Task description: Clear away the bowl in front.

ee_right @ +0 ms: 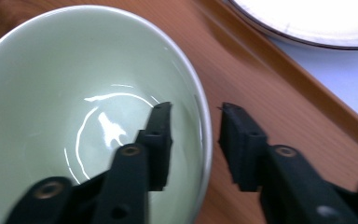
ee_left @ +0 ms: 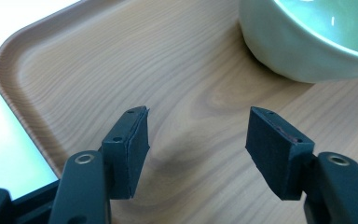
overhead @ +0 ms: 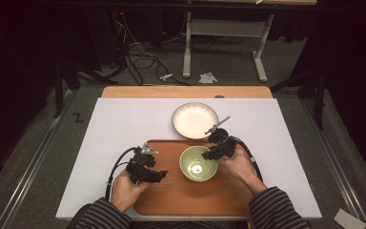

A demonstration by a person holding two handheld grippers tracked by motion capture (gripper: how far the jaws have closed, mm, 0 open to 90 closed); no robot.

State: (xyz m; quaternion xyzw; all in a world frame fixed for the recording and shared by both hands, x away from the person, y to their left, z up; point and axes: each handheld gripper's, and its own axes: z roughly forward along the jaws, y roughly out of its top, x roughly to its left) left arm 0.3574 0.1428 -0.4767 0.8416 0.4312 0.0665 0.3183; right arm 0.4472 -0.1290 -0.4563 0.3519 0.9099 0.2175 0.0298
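Green bowl (overhead: 198, 164) sat on tray (overhead: 171, 195), rim straddled by right claw (ee_right: 191, 140), apparently ungripped; left claw (ee_left: 198, 149) open, empty.

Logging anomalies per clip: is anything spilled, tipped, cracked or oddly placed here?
Nothing stands out. The green bowl sits upright and empty on the wooden tray, with the right claw open astride its rim. The white plate lies flat beyond the tray. The left claw hovers open over bare tray.
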